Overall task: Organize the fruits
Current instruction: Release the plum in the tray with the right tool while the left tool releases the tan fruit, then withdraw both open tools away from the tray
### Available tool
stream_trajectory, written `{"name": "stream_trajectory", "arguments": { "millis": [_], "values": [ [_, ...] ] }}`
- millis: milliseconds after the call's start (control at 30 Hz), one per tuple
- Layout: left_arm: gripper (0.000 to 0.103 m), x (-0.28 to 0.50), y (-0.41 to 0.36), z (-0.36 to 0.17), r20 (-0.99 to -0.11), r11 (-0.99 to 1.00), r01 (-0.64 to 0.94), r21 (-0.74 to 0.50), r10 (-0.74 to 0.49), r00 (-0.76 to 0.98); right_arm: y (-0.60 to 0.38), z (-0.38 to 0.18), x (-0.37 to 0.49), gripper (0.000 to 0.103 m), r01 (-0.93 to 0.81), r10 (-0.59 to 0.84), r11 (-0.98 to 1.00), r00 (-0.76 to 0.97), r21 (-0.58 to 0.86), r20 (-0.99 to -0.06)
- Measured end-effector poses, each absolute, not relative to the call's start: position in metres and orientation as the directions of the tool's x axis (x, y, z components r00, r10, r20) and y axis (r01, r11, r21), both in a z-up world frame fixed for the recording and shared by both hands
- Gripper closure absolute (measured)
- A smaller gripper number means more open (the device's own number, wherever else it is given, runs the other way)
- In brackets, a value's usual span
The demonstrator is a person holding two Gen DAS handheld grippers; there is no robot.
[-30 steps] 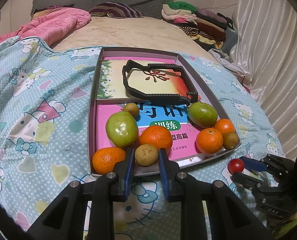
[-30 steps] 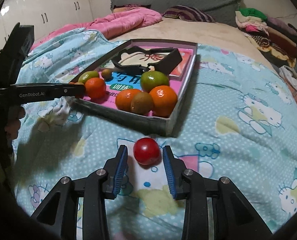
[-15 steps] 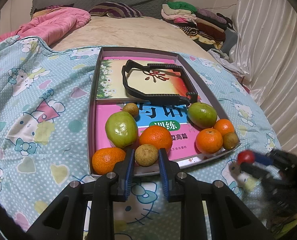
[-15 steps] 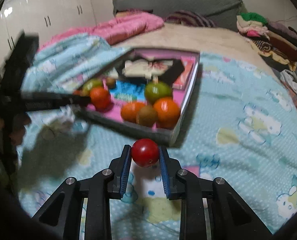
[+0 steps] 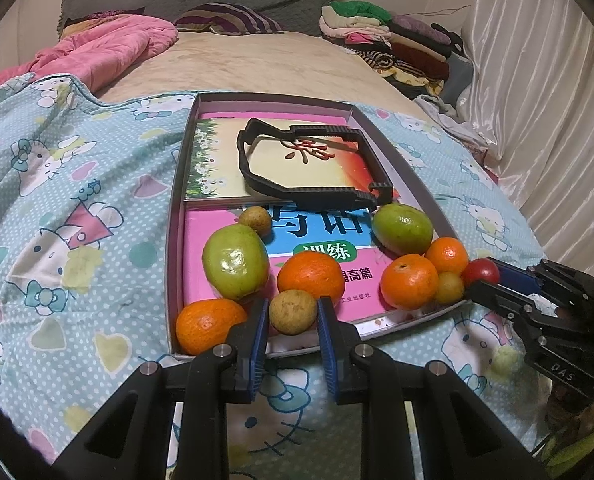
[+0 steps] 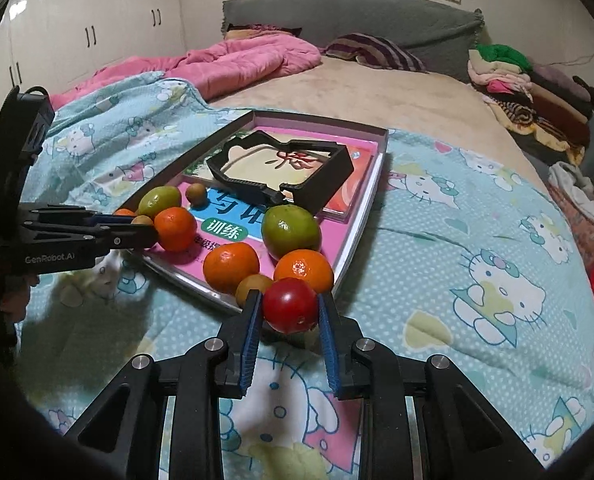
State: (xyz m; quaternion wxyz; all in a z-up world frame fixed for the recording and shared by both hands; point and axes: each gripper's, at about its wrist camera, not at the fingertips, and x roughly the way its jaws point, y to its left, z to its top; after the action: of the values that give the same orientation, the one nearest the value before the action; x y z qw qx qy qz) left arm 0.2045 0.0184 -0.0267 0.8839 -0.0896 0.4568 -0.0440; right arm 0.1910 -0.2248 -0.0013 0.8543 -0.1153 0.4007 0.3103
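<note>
A shallow grey tray (image 5: pixel 174 208) on the bed holds books and several fruits: oranges, two green fruits, small brown fruits. My left gripper (image 5: pixel 291 317) is shut on a small brown fruit (image 5: pixel 292 312) at the tray's near edge, beside an orange (image 5: pixel 209 325). My right gripper (image 6: pixel 289 306) is shut on a red tomato (image 6: pixel 290 305) and holds it at the tray's near right corner, next to an orange (image 6: pixel 304 270) and a small brown fruit (image 6: pixel 252 286). The tomato also shows in the left wrist view (image 5: pixel 481 271).
A black plastic frame (image 5: pixel 317 168) lies on the books at the tray's far end. The tray sits on a blue Hello Kitty blanket (image 5: pixel 57 200). A pink quilt (image 6: pixel 233 60) and stacked clothes (image 6: pixel 537 92) lie further back. White curtains (image 5: pixel 557 80) hang at the right.
My right gripper closed on the red tomato, lifted it off the blanket and carried it to the tray's corner. My left gripper stayed shut on the small brown fruit.
</note>
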Motion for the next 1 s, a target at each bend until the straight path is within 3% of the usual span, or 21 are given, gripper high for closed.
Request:
{"name": "stream_trajectory", "arguments": {
  "millis": [500, 1000],
  "values": [
    [0.078, 0.205, 0.018, -0.027, -0.799, 0.980, -0.004, -0.200, -0.161, 0.579, -0.218, -0.007, 0.190, 0.074, -0.635, 0.463, 0.769, 0.472, 0.075, -0.750],
    [0.075, 0.201, 0.018, -0.025, -0.796, 0.980, -0.006, -0.197, -0.157, 0.585, -0.236, 0.001, 0.179, 0.050, -0.586, 0.461, 0.805, 0.519, 0.094, -0.720]
  ]
}}
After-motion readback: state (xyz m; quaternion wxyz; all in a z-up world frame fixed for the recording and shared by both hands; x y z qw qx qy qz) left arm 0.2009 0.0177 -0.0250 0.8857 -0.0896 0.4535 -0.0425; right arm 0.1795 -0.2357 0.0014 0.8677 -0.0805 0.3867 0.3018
